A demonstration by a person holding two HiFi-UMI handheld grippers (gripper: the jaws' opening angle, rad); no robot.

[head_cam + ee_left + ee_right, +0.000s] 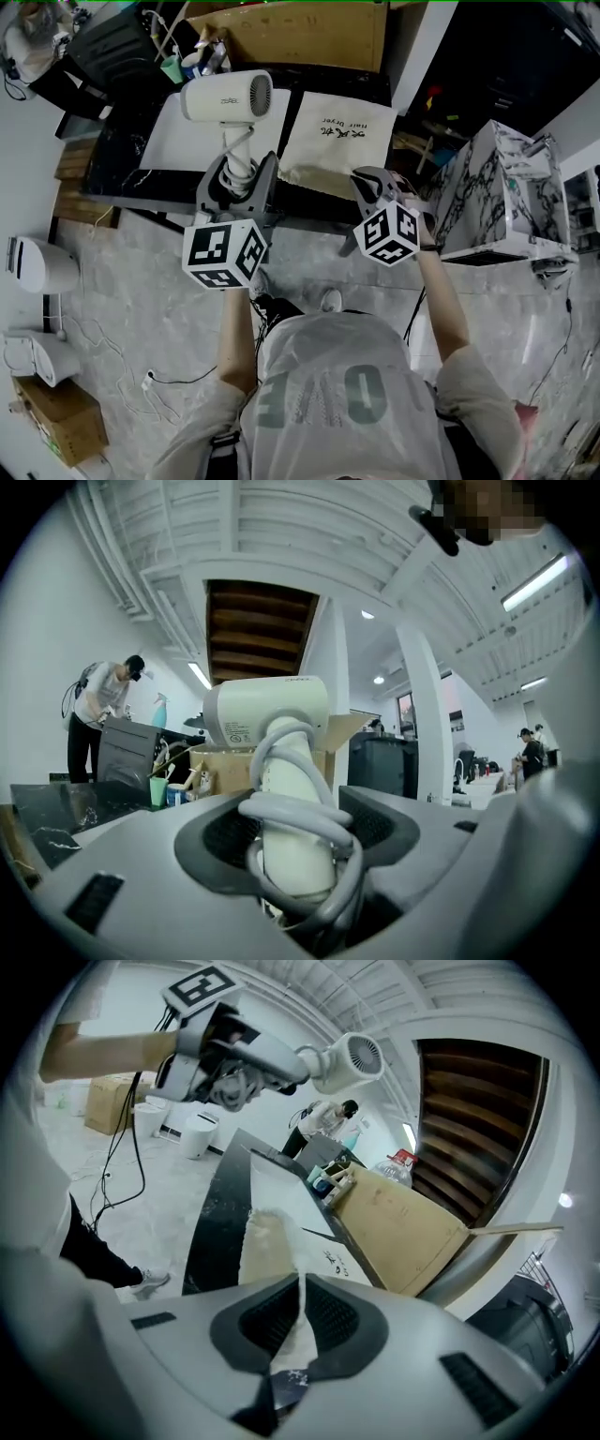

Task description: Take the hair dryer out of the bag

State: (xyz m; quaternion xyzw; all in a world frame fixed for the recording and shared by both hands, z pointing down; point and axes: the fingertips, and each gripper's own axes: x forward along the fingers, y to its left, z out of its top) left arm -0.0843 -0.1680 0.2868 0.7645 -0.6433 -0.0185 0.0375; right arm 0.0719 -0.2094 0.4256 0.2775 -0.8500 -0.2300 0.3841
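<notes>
Hair dryer (227, 97) is out of the bag (337, 141) and held in the air above the table (112, 164). The left gripper (239, 183) has its jaws clamped wide on the handle, over the coiled cord (300, 808). The right gripper (373, 183) has its jaws closed on the near edge of the flat bag. Extraction looks done. The next move calls for setting the hair dryer down on free table and releasing the cloth.
</notes>
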